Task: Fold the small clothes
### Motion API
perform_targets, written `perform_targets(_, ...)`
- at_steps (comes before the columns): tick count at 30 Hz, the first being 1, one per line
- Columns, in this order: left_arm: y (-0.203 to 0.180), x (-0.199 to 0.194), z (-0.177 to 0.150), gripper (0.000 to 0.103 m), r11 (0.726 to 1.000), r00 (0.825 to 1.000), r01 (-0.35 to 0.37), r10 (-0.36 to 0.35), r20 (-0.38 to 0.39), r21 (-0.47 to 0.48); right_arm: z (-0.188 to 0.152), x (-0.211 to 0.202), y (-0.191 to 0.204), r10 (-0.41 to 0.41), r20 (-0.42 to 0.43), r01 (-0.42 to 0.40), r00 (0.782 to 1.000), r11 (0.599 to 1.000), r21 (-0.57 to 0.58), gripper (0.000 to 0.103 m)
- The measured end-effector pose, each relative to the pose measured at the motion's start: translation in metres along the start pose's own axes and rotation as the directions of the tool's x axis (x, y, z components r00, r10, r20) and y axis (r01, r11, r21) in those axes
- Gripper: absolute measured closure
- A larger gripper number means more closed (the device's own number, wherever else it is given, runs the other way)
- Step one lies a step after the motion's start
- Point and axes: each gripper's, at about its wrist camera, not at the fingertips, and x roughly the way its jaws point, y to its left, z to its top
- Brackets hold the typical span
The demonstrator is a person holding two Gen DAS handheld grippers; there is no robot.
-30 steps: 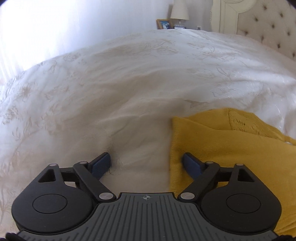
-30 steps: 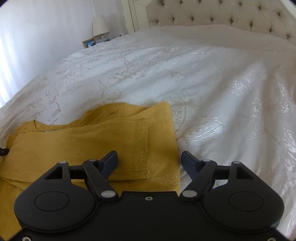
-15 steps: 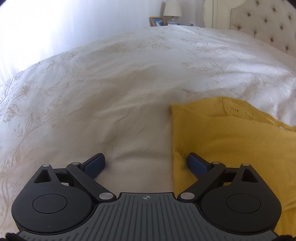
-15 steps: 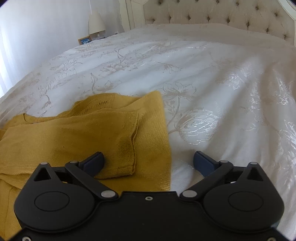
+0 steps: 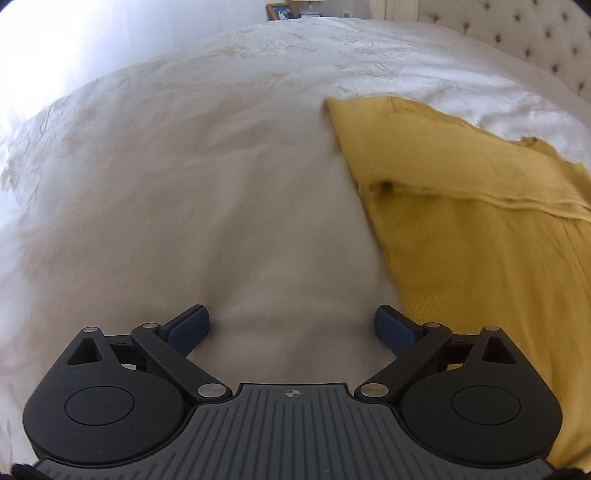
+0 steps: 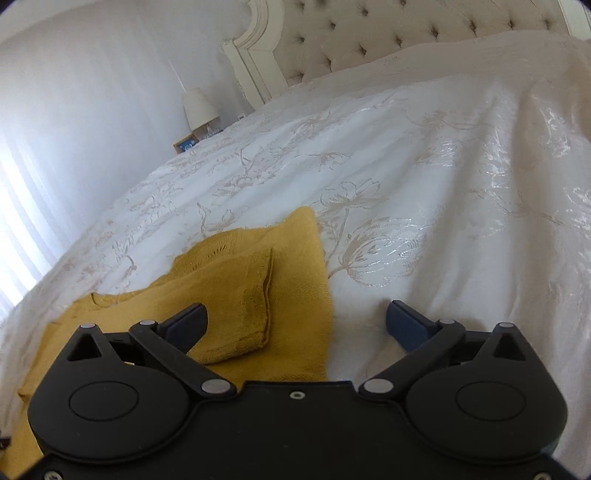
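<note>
A mustard-yellow knit top (image 5: 480, 240) lies flat on the white bedspread, with a sleeve folded across its body (image 6: 236, 295). My left gripper (image 5: 291, 326) is open and empty over bare bedspread, just left of the top's left edge. My right gripper (image 6: 295, 325) is open and empty; its left finger is over the folded sleeve cuff (image 6: 255, 332), its right finger over the bedspread, and the top's right edge runs between them.
The white floral bedspread (image 6: 424, 184) spreads all around. A tufted headboard (image 6: 406, 33) stands at the far end. A bedside lamp (image 6: 199, 107) and a picture frame (image 5: 279, 9) stand beyond the bed's left side.
Both grippers have opened wider and pulled back from the top. The left one moved off the garment's edge onto bare bedspread. The right one tilted up and let the sleeve lie.
</note>
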Motion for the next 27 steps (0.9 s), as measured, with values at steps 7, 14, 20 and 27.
perform_targets(7, 0.018, -0.036, -0.041, 0.005, 0.989, 0.996, 0.080, -0.084, -0.028, -0.121, -0.002, -0.038, -0.004, -0.041, -0.108, 0.047, 0.993, 0.998, 0.050, 0.001)
perform_targets(14, 0.020, -0.063, -0.069, 0.006, 0.978, 0.985, 0.159, -0.166, -0.050, -0.132, -0.011, -0.091, 0.004, -0.024, -0.357, 0.034, 0.934, 0.999, 0.024, 0.001)
perform_targets(20, 0.016, -0.080, -0.083, 0.007, 0.954, 0.965, 0.250, -0.260, -0.041, -0.166, -0.013, -0.151, 0.006, -0.018, -0.511, 0.029, 0.860, 0.999, 0.014, 0.001)
perform_targets(27, -0.011, -0.089, -0.099, 0.007, 0.957, 0.955, 0.289, -0.290, -0.061, -0.026, -0.020, -0.174, 0.021, -0.057, -0.651, 0.009, 0.757, 0.997, -0.077, 0.001)
